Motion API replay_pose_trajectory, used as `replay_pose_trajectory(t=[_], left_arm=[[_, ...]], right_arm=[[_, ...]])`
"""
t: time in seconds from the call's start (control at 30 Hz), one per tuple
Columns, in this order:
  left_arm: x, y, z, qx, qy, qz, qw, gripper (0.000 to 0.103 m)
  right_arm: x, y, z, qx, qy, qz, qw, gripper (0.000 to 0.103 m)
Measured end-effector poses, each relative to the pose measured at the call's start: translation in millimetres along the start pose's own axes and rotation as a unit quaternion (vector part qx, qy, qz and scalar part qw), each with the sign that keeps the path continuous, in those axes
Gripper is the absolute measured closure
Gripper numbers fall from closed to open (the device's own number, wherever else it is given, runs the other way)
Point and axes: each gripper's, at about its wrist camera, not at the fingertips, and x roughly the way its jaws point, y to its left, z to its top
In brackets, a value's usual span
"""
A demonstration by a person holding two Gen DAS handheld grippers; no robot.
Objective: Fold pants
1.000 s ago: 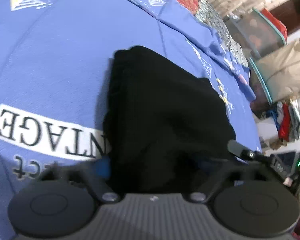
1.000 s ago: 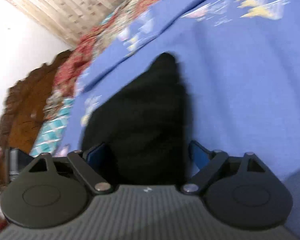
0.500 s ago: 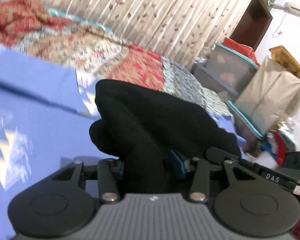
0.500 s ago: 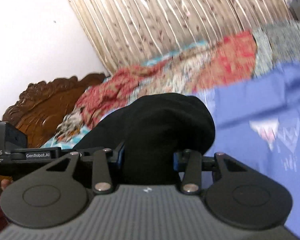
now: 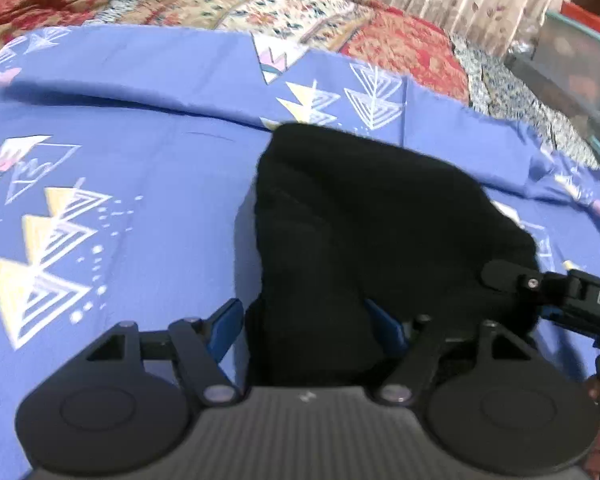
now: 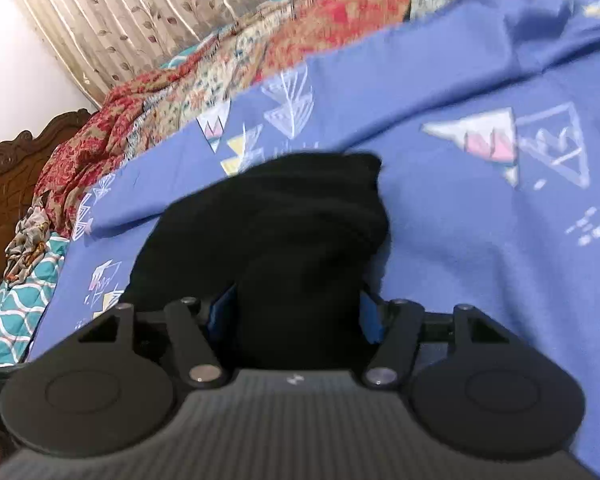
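Note:
The folded black pants (image 5: pixel 364 224) lie as a thick bundle on the blue patterned bedsheet (image 5: pixel 132 168). My left gripper (image 5: pixel 306 326) has its blue pads spread on either side of the near left end, with a gap showing at the left pad (image 5: pixel 224 328). My right gripper (image 6: pixel 296 316) has its pads close against the near right end of the pants (image 6: pixel 284 232). The right gripper's body (image 5: pixel 580 304) shows at the right edge of the left wrist view.
A red and beige patterned quilt (image 5: pixel 220 4) lies beyond the sheet. Curtains (image 6: pixel 140 8) hang behind. A carved wooden headboard (image 6: pixel 0 184) stands at the left. Storage bins (image 5: pixel 572 52) stand at the right.
Both grippers lifted the bundle, carried it further up the bed and lowered it onto the sheet. The left jaws have widened from their earlier tight grip.

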Motion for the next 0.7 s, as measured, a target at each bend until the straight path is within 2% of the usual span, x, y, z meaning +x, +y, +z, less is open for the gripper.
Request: replay_pose_trajectory(t=[0.1,0.2,0.37,0.47,0.53,0.7], left_arm=[[-30,5,-14,0.000,-0.016,0.005,0.9999,0.034],[-60,0,-41,0.016,-0.019,0.009,0.9996,0.032],[-101,-16,-102,0.061,-0.005,0.036,0.9975,0.031],[-115,-18,-129,0.054,0.012,0.038,0.9978,0.025],[-122,-18,-145,0.050,0.025,0.040,0.9977,0.024],[-126,-20,-168,0.040,0.054,0.041,0.9969,0.019]], right_arm=[[-31,8,-12,-0.001,-0.022,0.001,1.000,0.037],[-53,10,-35,0.011,-0.022,0.003,1.000,0.037],[-84,26,-85,0.010,0.027,-0.009,1.000,0.037],[-94,39,-109,-0.010,0.068,-0.028,0.997,0.036],[-103,43,-123,-0.014,0.088,-0.036,0.995,0.032],[-120,41,-142,0.015,0.117,-0.038,0.992,0.023]])
